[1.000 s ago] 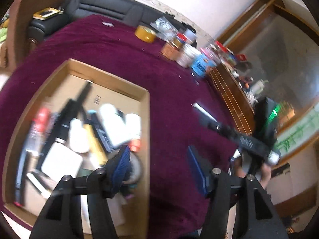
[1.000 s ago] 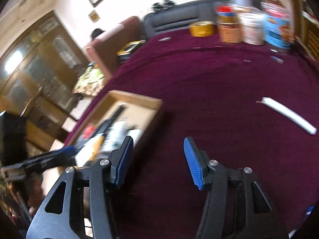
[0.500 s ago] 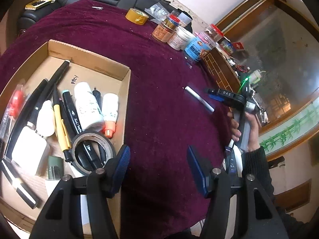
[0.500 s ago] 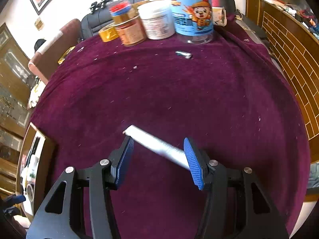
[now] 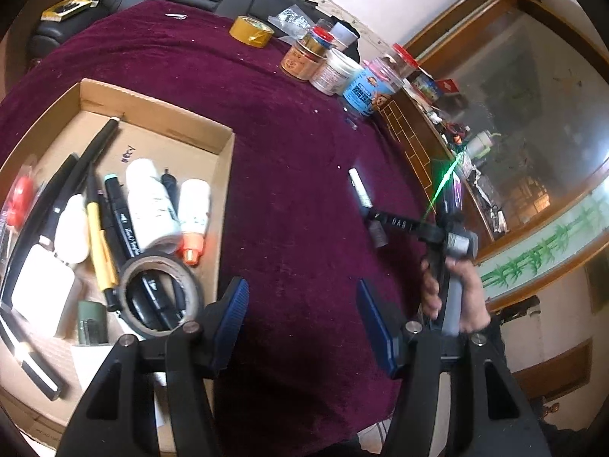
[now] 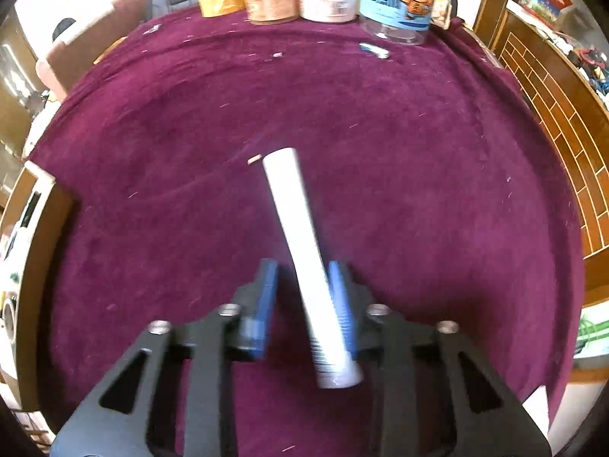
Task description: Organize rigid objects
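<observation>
The step in hand is the pickup of the white tube [image 6: 304,251], the one loose item on the maroon worktop [image 6: 418,190]. The right tool [image 6: 302,301] is closing on it: the tube lies between the blue pads, its near end under the tool and its far end pointing away ahead. The right-side pad touches it, while a gap shows at the left-side one, so the grip does not look finished. The left tool [image 5: 304,323] hangs open and empty over the cloth, with the box [image 5: 224,175] to its left, already full of pens, bottles and tape. Next, I judge, the squeeze must finish before any lift, then the tube travels to that box. The tube is slim, smooth and round, with small print near its near end; it may roll or pivot if pinched off-centre.
</observation>
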`<state>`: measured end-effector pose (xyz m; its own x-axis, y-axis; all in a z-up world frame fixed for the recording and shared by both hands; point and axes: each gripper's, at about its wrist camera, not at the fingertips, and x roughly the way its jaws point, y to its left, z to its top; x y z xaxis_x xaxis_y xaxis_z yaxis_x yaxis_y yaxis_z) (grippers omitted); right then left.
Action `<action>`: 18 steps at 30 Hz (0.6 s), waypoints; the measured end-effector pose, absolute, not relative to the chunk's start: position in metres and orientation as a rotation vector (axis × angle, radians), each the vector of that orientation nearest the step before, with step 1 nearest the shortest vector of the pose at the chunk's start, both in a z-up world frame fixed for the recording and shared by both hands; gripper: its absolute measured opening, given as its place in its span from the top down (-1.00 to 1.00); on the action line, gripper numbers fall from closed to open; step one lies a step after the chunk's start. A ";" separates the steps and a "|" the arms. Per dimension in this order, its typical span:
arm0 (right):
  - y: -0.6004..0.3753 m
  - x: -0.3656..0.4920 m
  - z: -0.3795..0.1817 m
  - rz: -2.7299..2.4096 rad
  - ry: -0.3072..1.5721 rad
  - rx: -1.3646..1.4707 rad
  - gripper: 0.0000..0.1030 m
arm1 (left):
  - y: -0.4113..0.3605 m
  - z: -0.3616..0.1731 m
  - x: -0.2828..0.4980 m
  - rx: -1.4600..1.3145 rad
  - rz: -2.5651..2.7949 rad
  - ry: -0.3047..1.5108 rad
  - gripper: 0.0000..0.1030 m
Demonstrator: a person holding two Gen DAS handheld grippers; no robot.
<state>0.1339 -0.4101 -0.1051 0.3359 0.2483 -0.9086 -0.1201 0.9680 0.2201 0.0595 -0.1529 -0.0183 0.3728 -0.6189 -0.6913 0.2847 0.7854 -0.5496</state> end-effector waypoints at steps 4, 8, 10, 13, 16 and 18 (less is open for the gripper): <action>-0.388 0.098 -0.101 0.301 1.178 0.212 0.69 | -0.167 -0.022 0.058 -0.364 -0.621 1.073 -0.15; -0.363 0.060 -0.100 0.423 1.155 0.335 0.71 | -0.181 -0.025 0.060 -0.357 -0.656 1.090 -0.15; -0.353 0.044 -0.099 0.459 1.149 0.354 0.71 | -0.188 -0.031 0.066 -0.370 -0.669 1.119 -0.15; -0.342 0.020 -0.098 0.496 1.141 0.367 0.71 | -0.198 -0.044 0.076 -0.405 -0.688 1.179 -0.14; -0.336 0.004 -0.096 0.526 1.140 0.368 0.71 | -0.212 -0.058 0.084 -0.401 -0.684 1.222 -0.12; -0.335 -0.009 -0.094 0.538 1.142 0.392 0.71 | -0.220 -0.067 0.088 -0.408 -0.685 1.256 -0.11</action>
